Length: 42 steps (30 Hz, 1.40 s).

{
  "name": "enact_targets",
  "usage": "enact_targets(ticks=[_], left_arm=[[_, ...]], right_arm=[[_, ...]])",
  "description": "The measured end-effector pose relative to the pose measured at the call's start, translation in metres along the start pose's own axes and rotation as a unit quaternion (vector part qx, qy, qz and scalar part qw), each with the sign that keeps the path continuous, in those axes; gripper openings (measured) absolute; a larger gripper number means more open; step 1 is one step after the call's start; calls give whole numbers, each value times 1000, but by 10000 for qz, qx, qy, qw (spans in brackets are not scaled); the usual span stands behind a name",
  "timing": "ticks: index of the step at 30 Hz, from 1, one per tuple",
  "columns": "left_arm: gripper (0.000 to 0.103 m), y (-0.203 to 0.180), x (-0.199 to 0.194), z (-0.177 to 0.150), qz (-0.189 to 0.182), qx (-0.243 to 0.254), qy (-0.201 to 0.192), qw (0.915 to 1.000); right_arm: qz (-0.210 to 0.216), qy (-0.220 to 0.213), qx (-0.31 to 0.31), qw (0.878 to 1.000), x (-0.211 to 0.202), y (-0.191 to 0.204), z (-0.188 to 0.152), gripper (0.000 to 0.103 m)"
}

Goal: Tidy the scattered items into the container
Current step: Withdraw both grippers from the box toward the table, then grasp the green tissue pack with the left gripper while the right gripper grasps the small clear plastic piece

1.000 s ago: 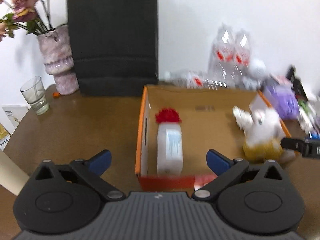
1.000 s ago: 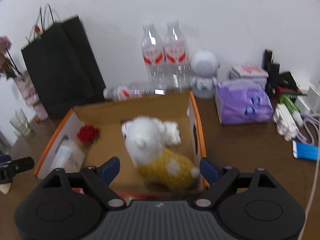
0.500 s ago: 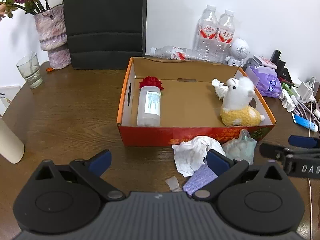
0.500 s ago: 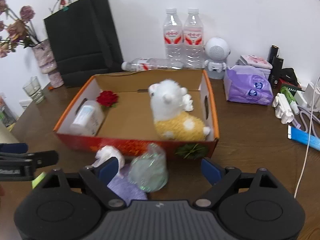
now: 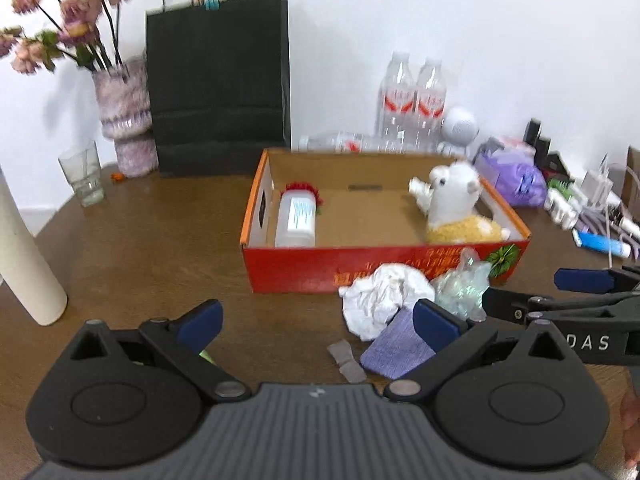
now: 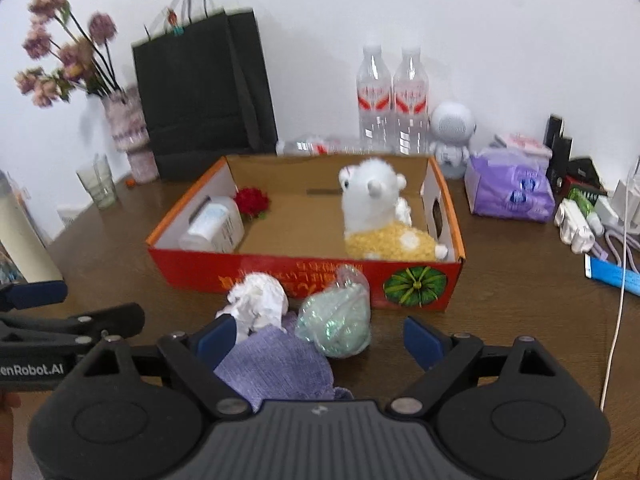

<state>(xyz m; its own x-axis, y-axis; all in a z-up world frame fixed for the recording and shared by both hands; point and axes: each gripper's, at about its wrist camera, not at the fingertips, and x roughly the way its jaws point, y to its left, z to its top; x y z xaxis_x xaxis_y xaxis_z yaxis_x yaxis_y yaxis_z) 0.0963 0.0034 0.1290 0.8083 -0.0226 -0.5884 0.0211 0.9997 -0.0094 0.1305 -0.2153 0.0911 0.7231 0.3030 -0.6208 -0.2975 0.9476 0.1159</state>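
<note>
A red cardboard box [image 5: 384,268] [image 6: 280,276] holds a white bottle [image 5: 296,220] [image 6: 214,228], a red flower [image 6: 251,202] and a plush alpaca [image 5: 456,208] [image 6: 380,216]. In front of the box lie crumpled white paper [image 5: 380,300] [image 6: 258,304], a clear plastic bag [image 5: 460,288] [image 6: 334,322], a purple cloth [image 5: 396,348] [image 6: 280,368] and a small grey scrap [image 5: 346,360]. My left gripper [image 5: 316,322] is open and empty, left of the pile. My right gripper [image 6: 318,340] is open, just before the bag and cloth.
A black paper bag [image 5: 218,92], a vase of flowers [image 5: 124,120], a glass [image 5: 82,178] and a white cylinder [image 5: 28,268] stand at the left. Water bottles [image 6: 392,100], a white robot figure [image 6: 452,136], a purple pack [image 6: 510,188] and cables [image 6: 616,280] lie at the back right.
Both grippers have drawn back from the box towards the table's front, bringing the loose pile into view. The right gripper has closed in on the bag and cloth.
</note>
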Motion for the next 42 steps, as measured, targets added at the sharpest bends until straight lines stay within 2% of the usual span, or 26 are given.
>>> enact_targets(ticks=[3, 6, 11, 13, 16, 18, 20, 23, 27, 31, 34, 37, 39, 42], left_arm=[[103, -3, -19, -15, -100, -3, -696, 9975], [103, -10, -28, -29, -146, 141, -987, 9949], [103, -13, -43, -63, -88, 183, -1088, 9939], [103, -11, -47, -83, -173, 124, -1029, 9945], [103, -13, -48, -108, -114, 318, -879, 9956], [103, -13, -56, -123, -25, 277, -977, 9948], [103, -12, -68, -139, -136, 160, -1078, 9940], [103, -10, -81, -164, -195, 70, -1066, 9941], [103, -8, -95, -191, -132, -7, -1100, 9938], [103, -10, -99, -197, -169, 100, -1309, 9912], [103, -7, -89, -190, -78, 154, -1212, 9925], [103, 7, -75, -180, 296, 30, -1090, 9936], [103, 19, -65, -174, 446, -165, -930, 9945], [103, 36, -51, -165, 291, -437, -453, 9976]], right_arm=[[145, -476, 80, 9987, -14, -2, -14, 91], [184, -782, 68, 9967, -26, -1, -28, 91], [13, -1244, 175, 9921, -54, -3, -58, 92], [66, -1340, 323, 9904, -65, -7, -76, 99], [83, -1337, 320, 9905, -75, -7, -102, 101], [-2, -1223, 247, 9922, -77, -4, -115, 101], [-12, -1199, 225, 9925, -86, -1, -130, 101], [98, -1347, 129, 9908, -106, 3, -160, 101], [-80, -1569, -138, 9875, -126, 10, -190, 101], [80, -1577, -187, 9873, -129, 16, -206, 101], [19, -1439, -184, 9894, -119, 20, -206, 101], [27, -1369, -92, 9905, -112, 20, -201, 101], [14, -1319, -60, 9912, -107, 19, -201, 101], [-42, -1146, 17, 9934, -97, 16, -199, 101]])
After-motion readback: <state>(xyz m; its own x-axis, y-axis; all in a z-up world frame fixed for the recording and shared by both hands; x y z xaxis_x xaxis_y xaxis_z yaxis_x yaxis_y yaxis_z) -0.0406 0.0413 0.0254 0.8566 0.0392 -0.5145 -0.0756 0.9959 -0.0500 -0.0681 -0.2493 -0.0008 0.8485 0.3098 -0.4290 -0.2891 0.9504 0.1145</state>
